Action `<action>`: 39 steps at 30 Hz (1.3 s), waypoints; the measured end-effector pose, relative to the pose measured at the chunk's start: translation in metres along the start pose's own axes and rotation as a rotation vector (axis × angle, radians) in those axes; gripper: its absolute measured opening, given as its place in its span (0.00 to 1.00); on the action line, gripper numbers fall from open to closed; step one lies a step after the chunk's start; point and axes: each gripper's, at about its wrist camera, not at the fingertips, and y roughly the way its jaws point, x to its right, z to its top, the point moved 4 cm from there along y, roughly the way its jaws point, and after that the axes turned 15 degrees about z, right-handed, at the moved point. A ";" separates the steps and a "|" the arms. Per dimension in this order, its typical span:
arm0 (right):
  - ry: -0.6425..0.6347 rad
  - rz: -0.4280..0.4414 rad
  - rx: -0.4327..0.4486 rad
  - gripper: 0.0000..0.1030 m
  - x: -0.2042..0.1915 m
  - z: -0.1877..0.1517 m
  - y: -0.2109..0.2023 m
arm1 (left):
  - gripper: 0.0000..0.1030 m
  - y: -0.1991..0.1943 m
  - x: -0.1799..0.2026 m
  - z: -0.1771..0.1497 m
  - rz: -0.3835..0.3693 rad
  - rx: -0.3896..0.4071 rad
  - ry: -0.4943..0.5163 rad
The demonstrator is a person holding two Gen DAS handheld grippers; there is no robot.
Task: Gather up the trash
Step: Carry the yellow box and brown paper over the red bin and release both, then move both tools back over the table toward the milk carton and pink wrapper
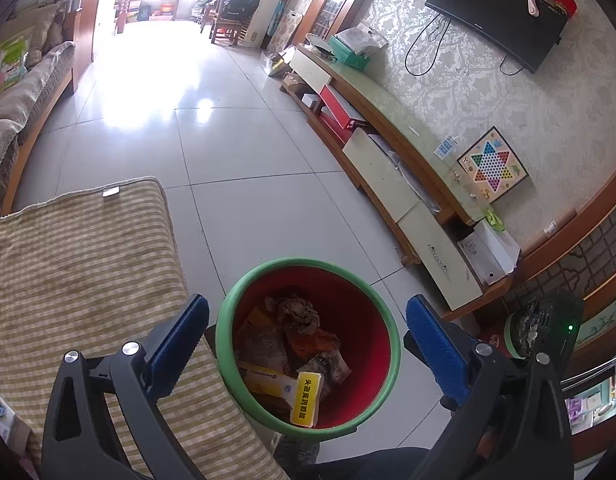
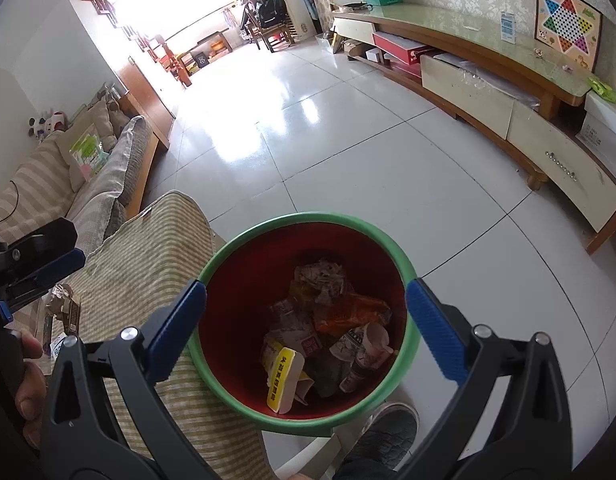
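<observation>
Below both spread grippers (image 1: 308,344) (image 2: 306,332), trash-filled bin (image 1: 228,304) (image 2: 244,240)

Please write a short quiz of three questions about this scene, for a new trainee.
1. True or false: the bin already holds trash.
2. Which colour is the bin's rim? A) blue B) green C) white
3. Fill in: the yellow box lies ___ the bin.

Key:
1. True; a crumpled paper and an orange wrapper lie inside.
2. B
3. inside

Both the left gripper and the right gripper have their fingers apart and hold nothing.
</observation>
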 end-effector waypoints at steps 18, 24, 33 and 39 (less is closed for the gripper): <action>-0.126 0.081 -0.052 0.96 -0.125 -0.032 -0.002 | 0.92 -0.112 -0.135 -0.040 0.124 0.091 -0.106; -0.200 0.127 -0.131 0.96 -0.182 -0.062 0.014 | 0.92 -0.144 -0.198 -0.065 0.179 0.094 -0.202; -0.327 0.181 -0.210 0.96 -0.258 -0.101 0.027 | 0.92 -0.179 -0.272 -0.100 0.252 0.089 -0.306; -0.388 0.206 -0.269 0.96 -0.288 -0.127 0.038 | 0.92 -0.185 -0.306 -0.120 0.279 0.067 -0.354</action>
